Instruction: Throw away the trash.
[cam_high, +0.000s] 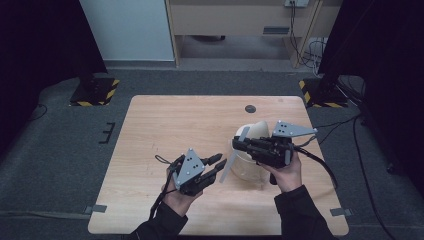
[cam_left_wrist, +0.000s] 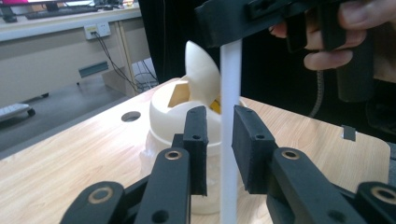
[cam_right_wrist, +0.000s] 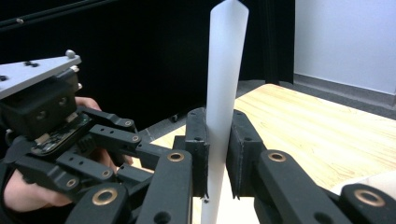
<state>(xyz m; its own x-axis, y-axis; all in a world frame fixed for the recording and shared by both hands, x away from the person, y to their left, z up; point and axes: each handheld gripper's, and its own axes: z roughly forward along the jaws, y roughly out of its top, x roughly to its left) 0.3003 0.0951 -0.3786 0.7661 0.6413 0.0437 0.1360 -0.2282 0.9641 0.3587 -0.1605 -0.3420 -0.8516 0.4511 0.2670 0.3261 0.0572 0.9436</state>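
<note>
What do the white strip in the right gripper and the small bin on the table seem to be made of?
The white strip looks like thin translucent plastic: it is milky, smooth and matte, and keeps straight while clamped. The bin seems to be cream plastic with a slight sheen, with a moulded swing lid. The table shows pale wood grain, perhaps laminate.

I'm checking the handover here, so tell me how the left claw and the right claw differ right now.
The right claw is shut on the white strip, while the left claw is open, its pads standing either side of the strip without pressing it. In the high view, the right claw sits over the cream bin, and the left claw sits over bare table. Both are black, hand-held and carry a grey plate.
</note>
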